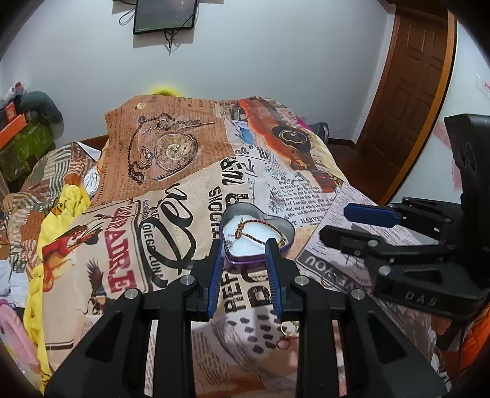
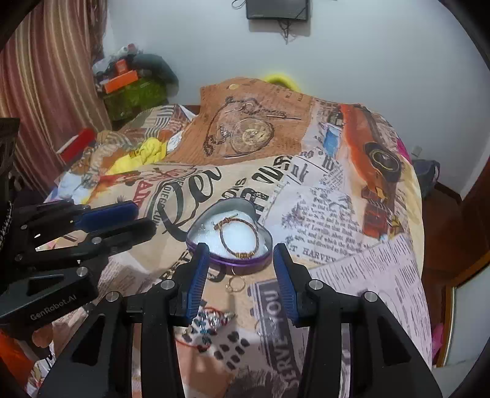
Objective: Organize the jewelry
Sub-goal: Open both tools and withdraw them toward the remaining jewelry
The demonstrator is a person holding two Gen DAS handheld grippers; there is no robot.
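Note:
A purple heart-shaped tin (image 1: 284, 225) (image 2: 199, 225) with white padding lies open on the printed bedspread. A braided gold-and-red bracelet (image 1: 260, 229) (image 2: 255, 235) lies inside it. My left gripper (image 1: 246, 245) is open and empty, just in front of the tin; it also shows in the right wrist view (image 2: 141, 217). My right gripper (image 2: 240, 248) is open and empty, at the tin's near edge; it also shows in the left wrist view (image 1: 332, 222). A thin gold ring (image 2: 235, 285), a beaded piece (image 2: 211, 320) and another ring (image 2: 260, 326) lie loose before the tin. A gold ring (image 1: 288, 327) lies below my left fingers.
The bedspread (image 1: 183, 189) covers a bed with crumpled yellow cloth (image 1: 70, 199) at the left. A wooden door (image 1: 410, 91) stands at the right. Boxes and clutter (image 2: 131, 85) pile by a striped curtain (image 2: 46, 91). A dark screen (image 1: 165, 15) hangs on the wall.

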